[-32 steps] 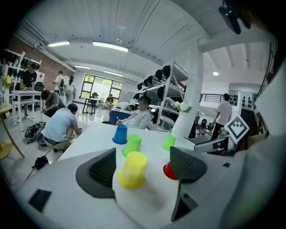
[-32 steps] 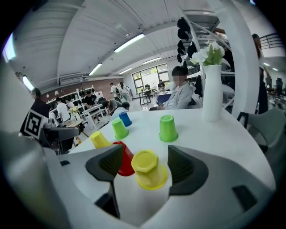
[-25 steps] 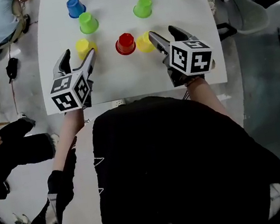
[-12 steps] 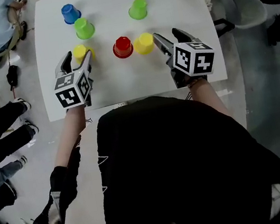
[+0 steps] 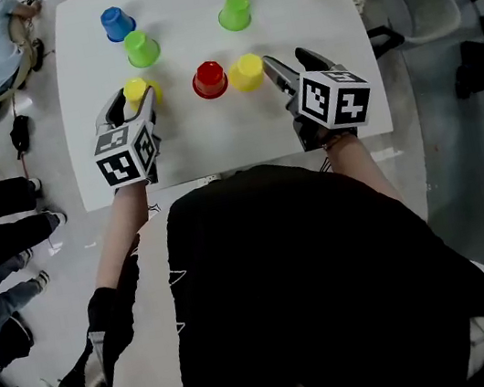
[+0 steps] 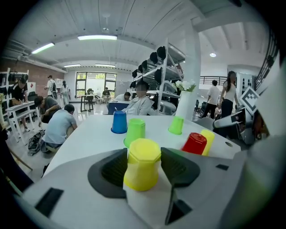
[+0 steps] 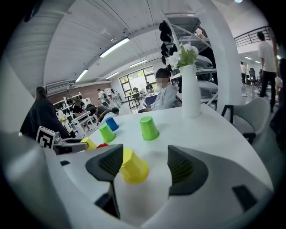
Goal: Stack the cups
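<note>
Since a second ago my left claw (image 5: 134, 97) has settled forward and a little down, and its jaws have just been closing around the left yellow cup (image 6: 143, 165). That cup stands upside down on the white desk (image 5: 214, 137), its long axis upright, dead ahead between my two pads. Both pads seem to touch its narrow top, though I can't be sure the grip is firm yet. Because the cup is upright and centred, I judge the coming move to be a straight lift, then a carry to my right. The red cup (image 5: 209, 79) stands that way, well apart from this one, with the right yellow cup (image 7: 133, 168) touching or just beside its far side. My right claw (image 7: 145, 166) hangs over the desk with jaws wide apart, gripping nothing, that second yellow cup sitting close by its left pad. It is the nearer claw for that one.
</note>
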`<state>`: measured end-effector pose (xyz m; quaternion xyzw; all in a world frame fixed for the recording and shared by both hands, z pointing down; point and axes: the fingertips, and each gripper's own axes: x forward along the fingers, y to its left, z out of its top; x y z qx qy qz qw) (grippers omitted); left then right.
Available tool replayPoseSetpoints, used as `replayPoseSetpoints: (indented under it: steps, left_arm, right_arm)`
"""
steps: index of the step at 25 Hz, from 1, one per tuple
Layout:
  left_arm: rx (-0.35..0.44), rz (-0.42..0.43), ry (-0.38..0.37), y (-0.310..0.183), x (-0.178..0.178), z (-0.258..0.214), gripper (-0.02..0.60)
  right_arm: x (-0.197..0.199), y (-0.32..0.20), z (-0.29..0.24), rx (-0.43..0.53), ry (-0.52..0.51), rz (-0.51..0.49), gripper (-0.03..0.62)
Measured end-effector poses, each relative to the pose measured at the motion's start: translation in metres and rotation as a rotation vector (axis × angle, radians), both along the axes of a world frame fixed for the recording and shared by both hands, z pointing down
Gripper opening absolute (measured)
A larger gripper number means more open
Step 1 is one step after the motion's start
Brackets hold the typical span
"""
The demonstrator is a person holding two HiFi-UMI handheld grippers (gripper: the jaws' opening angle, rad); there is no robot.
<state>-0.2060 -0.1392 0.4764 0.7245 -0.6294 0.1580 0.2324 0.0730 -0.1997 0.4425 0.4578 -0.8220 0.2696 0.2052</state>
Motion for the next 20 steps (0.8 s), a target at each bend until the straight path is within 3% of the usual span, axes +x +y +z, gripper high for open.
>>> replayPoseSetpoints:
  steps: [20]
  left_arm:
    - [0.038, 0.121, 0.028, -0.007, 0.047, -0.012, 0.235]
  right_arm:
    - [0.012, 0.009, -0.007, 0.048, 0.033, 0.002, 0.313]
